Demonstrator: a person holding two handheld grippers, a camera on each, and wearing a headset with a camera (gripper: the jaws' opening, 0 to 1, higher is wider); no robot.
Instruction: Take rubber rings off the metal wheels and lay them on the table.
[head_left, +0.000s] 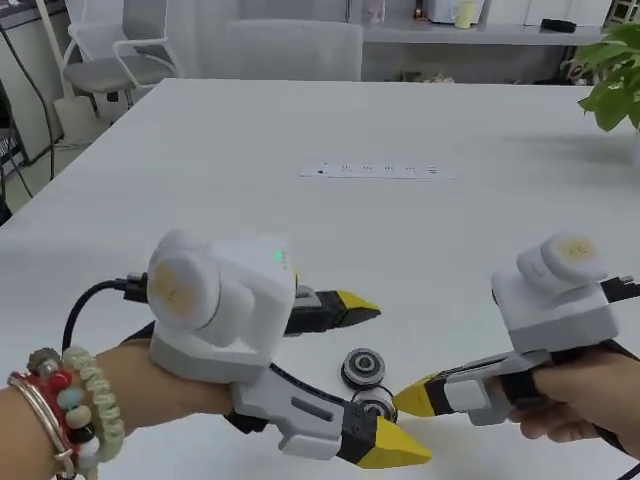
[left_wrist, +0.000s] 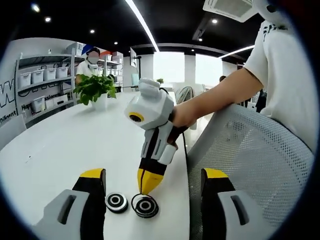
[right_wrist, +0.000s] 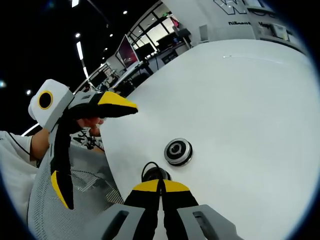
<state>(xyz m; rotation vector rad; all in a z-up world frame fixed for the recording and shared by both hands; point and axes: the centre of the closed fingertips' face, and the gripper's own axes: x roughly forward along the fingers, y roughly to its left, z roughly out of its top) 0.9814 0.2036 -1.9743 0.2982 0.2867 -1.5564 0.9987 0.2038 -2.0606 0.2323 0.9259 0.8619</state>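
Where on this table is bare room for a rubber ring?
Free: the table stretch between the far wheel and the power strip, and beyond it toward the plant. Crowded: near edge, around the near wheel and right gripper.

White table (head_left: 480, 230) spread beneath the left gripper (head_left: 392, 380), power strip (head_left: 380, 171) lay well beyond its jaws, potted plant (head_left: 612, 75) stood far past the right gripper (head_left: 405, 400), mesh chair back (left_wrist: 240, 150) stood near it.
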